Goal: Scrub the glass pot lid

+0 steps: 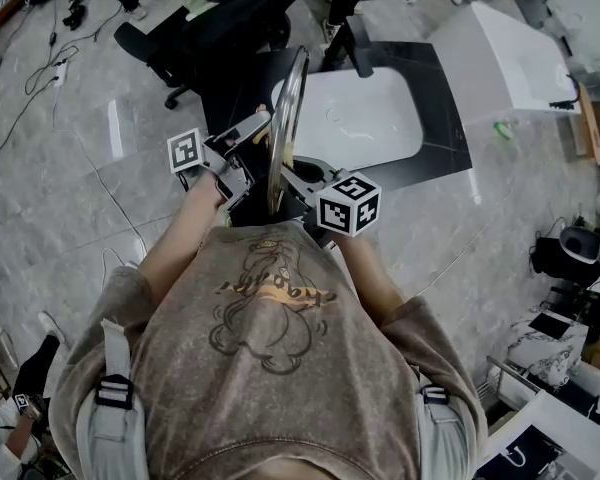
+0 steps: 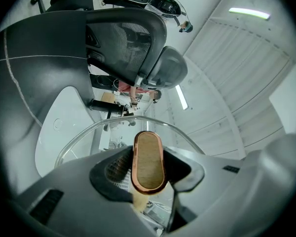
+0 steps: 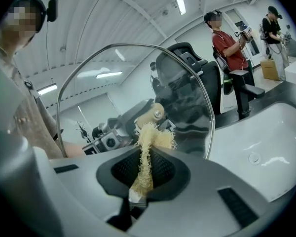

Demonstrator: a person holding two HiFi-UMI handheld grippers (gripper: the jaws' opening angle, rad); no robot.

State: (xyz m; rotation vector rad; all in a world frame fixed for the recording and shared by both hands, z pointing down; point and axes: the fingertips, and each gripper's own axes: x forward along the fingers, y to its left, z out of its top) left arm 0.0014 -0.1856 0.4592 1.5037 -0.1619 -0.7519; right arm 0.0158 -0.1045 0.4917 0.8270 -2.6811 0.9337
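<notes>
The left gripper (image 1: 242, 140) clamps the upright glass pot lid (image 1: 286, 118) by its handle (image 2: 148, 162). The right gripper (image 3: 144, 169) pinches a fibrous scrubber (image 3: 148, 144), seemingly touching the lid's centre. It should press steadily and sweep outward to the lid's rim.

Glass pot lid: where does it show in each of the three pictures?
Head view: the round glass pot lid stands edge-on at centre.
Left gripper view: lower centre, its wooden knob between the left tongs.
Right gripper view: lid at centre, broad side on.
Shared landmark: the white sink basin.
</notes>
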